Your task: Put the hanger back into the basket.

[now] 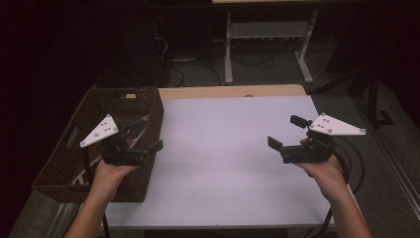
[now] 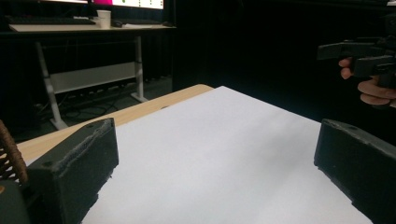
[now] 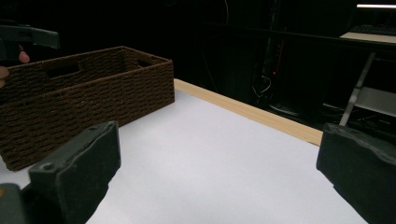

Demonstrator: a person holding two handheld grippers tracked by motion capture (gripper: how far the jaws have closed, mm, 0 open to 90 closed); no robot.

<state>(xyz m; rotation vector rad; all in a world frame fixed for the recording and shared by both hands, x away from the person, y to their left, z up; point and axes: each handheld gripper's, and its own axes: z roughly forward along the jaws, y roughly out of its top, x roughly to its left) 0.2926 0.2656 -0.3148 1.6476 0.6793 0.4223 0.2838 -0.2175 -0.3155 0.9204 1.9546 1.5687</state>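
Holding a gripper in each hand, a person reaches over a table (image 1: 233, 91) covered by a white sheet (image 1: 223, 158), the wooden edge showing along the far side. The left gripper (image 1: 143, 134) hangs at the near right corner of a basket (image 1: 64, 163), above its rim, jaws spread wide with nothing between them; in its own view the two black jaws stand far apart over bare white sheet (image 2: 219, 163). The right gripper (image 1: 286, 133) is held above the right part of the sheet, well apart from the basket, jaws likewise wide apart and empty, its own view looking across the sheet (image 3: 219, 177) toward the basket (image 3: 93, 93).

The basket is dark brown woven wicker, rectangular, open-topped, with straight walls and a handle slot cut in one end wall. It sits at the left edge of the table, touching the sheet's left margin, its long side running away from the person. Pale cable-like strands lie inside it; what they are cannot be told.

A light-framed desk (image 1: 267, 34) stands on the floor beyond the table, with a white cup (image 2: 103, 18) on it in the left gripper view.
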